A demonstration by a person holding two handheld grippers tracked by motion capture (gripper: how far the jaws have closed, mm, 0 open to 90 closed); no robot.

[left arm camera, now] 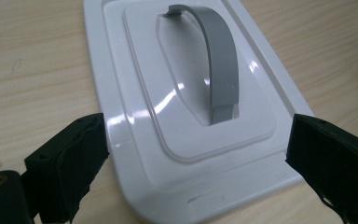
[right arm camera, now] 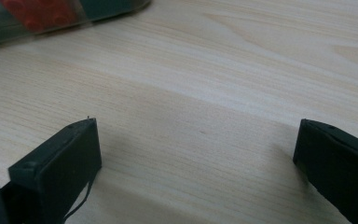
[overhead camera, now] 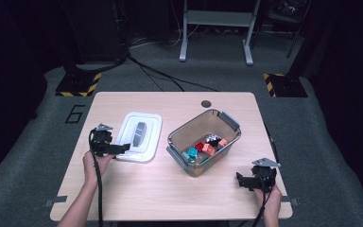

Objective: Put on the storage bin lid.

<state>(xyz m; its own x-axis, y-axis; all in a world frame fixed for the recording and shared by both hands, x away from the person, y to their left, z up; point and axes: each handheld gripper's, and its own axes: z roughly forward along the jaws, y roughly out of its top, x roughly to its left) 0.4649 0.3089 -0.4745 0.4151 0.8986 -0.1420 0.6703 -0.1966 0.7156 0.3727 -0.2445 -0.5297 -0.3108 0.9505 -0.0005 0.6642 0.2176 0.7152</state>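
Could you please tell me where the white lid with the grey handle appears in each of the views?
High view: white lid left of centre, flat on the table, at the left gripper.
Left gripper view: lid centre, between the open jaws.
Right gripper view: not in it.
Shared landmark: grey handle.

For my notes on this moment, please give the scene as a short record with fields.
work surface: wooden table
lid: white lid with grey handle, flat on the table
container: clear bin, uncovered, colourful blocks inside
left hand-held gripper: open, jaws astride the lid's near end
right hand-held gripper: open, over bare table
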